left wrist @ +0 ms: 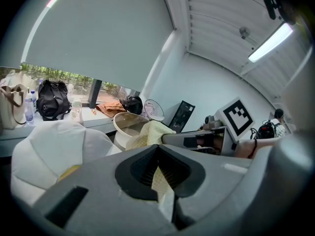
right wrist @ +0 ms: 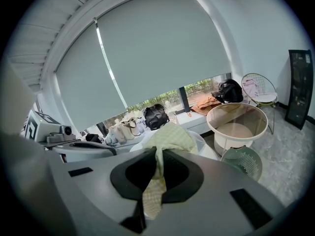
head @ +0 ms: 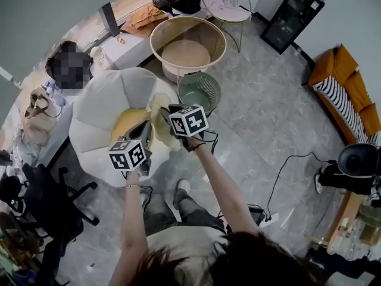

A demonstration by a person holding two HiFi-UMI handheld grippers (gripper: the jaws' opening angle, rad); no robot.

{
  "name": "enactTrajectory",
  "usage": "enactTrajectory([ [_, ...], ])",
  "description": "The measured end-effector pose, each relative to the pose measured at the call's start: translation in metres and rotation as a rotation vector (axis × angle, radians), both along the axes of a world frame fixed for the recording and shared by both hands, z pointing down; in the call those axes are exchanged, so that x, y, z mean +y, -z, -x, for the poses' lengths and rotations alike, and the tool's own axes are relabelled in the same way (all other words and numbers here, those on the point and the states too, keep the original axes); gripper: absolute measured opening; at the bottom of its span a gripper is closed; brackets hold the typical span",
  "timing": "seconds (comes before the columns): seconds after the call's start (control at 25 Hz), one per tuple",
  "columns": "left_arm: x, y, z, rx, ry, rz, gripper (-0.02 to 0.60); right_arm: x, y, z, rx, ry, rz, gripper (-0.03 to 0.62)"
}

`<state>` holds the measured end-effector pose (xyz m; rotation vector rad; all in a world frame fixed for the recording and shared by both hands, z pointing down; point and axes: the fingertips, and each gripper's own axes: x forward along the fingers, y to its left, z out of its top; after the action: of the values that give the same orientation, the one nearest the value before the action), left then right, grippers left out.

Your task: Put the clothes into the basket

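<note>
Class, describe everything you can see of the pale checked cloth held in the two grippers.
The cloth is pale yellow-green with a fine check, soft thin-looking fabric, bunched and creased. The left gripper and right gripper each have jaws shut on a fold of it. It is held up between them above the white beanbag, not yet in the green basket.

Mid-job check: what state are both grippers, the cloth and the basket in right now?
left gripper: shut on the yellow cloth.
right gripper: shut on the yellow cloth.
yellow cloth: held in the air by both grippers, not in the basket.
green basket: upright on the floor, looks empty.
</note>
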<state>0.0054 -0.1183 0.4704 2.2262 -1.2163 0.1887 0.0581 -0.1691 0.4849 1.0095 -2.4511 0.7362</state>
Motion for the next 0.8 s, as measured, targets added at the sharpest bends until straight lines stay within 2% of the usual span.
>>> enactTrajectory([
  [0.28,-0.016,-0.001,-0.045,-0.004,-0.05,0.006,0.011,-0.017,-0.001,-0.046,0.01,-0.048,-0.001,0.025],
  [0.8,-0.071,-0.022,-0.094,-0.003,-0.13,0.039,0.011,-0.071,-0.009,-0.113,-0.004,-0.177,0.009,0.025],
])
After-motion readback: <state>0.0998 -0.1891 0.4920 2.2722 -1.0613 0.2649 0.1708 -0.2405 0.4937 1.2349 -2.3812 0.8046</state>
